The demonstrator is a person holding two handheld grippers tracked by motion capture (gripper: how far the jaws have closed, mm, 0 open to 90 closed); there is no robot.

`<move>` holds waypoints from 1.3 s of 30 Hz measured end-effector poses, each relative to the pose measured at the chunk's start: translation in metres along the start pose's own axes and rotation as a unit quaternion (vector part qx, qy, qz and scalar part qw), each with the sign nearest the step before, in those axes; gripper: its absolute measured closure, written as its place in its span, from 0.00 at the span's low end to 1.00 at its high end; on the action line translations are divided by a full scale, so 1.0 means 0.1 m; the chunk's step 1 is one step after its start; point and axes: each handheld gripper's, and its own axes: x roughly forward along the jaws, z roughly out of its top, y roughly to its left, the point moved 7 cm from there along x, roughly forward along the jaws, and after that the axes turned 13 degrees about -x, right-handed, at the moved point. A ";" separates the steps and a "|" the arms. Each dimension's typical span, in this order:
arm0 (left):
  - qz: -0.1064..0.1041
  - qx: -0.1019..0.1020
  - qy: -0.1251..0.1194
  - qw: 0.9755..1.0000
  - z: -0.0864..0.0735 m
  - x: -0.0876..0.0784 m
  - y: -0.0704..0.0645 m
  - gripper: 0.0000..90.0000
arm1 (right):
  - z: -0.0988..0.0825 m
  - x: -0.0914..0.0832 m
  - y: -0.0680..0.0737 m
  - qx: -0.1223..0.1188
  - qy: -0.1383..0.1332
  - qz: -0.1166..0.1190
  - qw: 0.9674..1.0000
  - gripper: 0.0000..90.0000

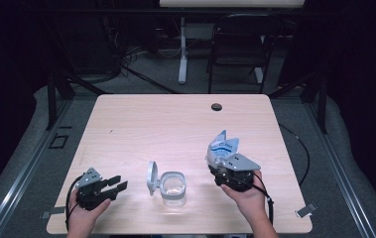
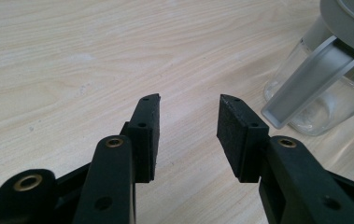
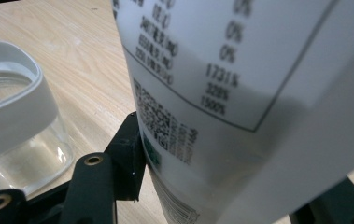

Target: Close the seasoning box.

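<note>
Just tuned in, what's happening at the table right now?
A person works at a wooden table with a gripper in each hand. The right gripper is clamped on a white and blue pouch with a printed label, held up to the right of a clear jar. The jar stands near the table's front edge with its hinged lid flipped open. The left gripper sits low to the jar's left, jaws open and empty, pointing toward it. Nothing is being poured at this moment.

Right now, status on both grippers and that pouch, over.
Left gripper open, empty, low over the table. Right gripper shut on the pouch, lifted. Clear jar lid open between them. Nothing in the way.
</note>
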 end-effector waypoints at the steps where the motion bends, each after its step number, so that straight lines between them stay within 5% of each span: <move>1: 0.001 0.001 0.003 1.000 0.00 -0.01 0.00 0.66 | 0.01 -0.01 0.00 -0.002 0.000 0.001 1.000 0.50; 15: 0.001 0.001 -0.005 1.000 0.02 -0.02 -0.01 0.66 | 0.18 -0.11 -0.01 -0.018 -0.010 -0.007 1.000 0.50; 39: 0.003 0.003 -0.005 1.000 0.02 -0.03 -0.01 0.66 | 0.28 -0.11 0.07 -0.089 0.003 -0.027 0.996 0.50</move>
